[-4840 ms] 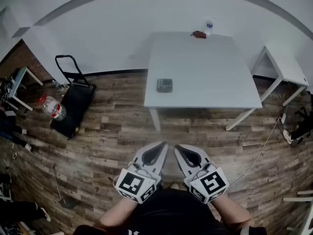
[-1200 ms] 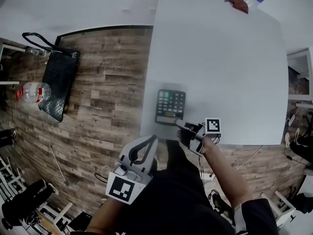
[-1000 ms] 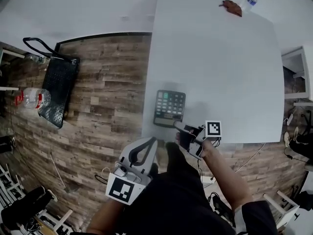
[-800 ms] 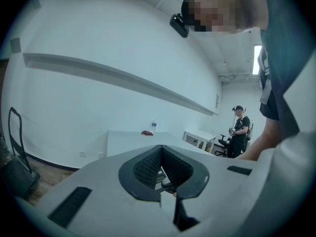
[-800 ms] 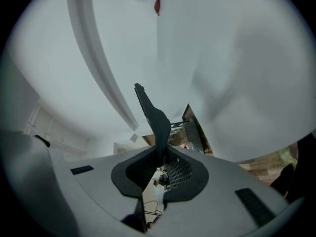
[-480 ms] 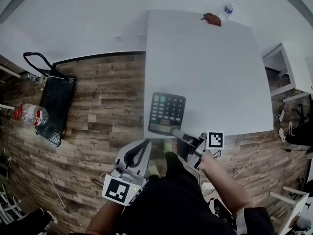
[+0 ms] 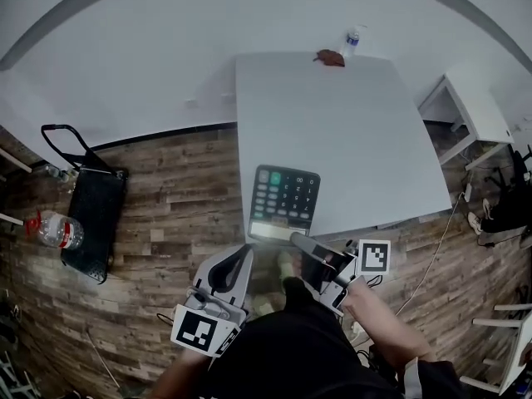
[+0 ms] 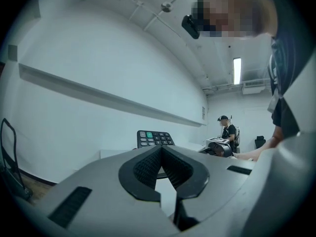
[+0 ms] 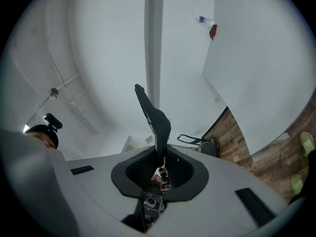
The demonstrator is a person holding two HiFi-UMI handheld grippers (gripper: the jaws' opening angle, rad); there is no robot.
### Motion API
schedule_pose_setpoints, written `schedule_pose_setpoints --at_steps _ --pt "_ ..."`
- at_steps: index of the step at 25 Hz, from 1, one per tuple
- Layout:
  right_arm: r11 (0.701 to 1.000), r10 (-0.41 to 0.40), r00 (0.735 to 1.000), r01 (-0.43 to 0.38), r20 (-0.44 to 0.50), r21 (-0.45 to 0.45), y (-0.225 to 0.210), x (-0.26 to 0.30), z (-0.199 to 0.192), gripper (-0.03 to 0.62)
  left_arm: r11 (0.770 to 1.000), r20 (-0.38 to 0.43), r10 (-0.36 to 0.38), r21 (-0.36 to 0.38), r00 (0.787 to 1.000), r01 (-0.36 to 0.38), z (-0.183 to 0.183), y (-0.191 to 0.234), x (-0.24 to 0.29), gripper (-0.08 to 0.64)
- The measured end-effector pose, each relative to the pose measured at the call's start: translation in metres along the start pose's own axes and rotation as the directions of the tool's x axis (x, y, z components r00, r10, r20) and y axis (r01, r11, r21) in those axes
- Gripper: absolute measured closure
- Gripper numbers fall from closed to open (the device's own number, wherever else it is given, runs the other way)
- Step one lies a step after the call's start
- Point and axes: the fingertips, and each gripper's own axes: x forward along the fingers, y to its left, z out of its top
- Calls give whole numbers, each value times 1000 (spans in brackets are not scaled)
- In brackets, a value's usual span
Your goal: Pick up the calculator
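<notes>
The dark calculator (image 7: 284, 202) with grey and green keys hangs in the air over the near edge of the white table (image 7: 349, 131). My right gripper (image 7: 296, 238) is shut on its near edge. In the right gripper view the calculator (image 9: 153, 116) stands edge-on, clamped between the pads of the gripper (image 9: 160, 156). My left gripper (image 7: 243, 251) hovers lower left of it over the wood floor, shut and holding nothing. The left gripper view shows its tips (image 8: 161, 147) meeting, with the calculator (image 8: 155, 138) beyond them.
A water bottle (image 7: 353, 40) and a small brown thing (image 7: 330, 57) sit at the table's far edge. A black cart (image 7: 90, 214) and a large water jug (image 7: 56, 229) stand on the floor at left. A second white table (image 7: 465, 106) is at right. A person (image 8: 228, 131) stands far off.
The right gripper has lifted the calculator off the table's near edge. Both grippers have risen, and the table now lies farther away in the head view.
</notes>
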Motion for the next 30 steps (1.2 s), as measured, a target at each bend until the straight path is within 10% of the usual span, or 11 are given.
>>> schedule_pose_setpoints --at_steps 30 --pt "990 37 999 -32 36 -135 58 -10 -44 540 999 101 1 32 995 -4 33 -8 -46 555"
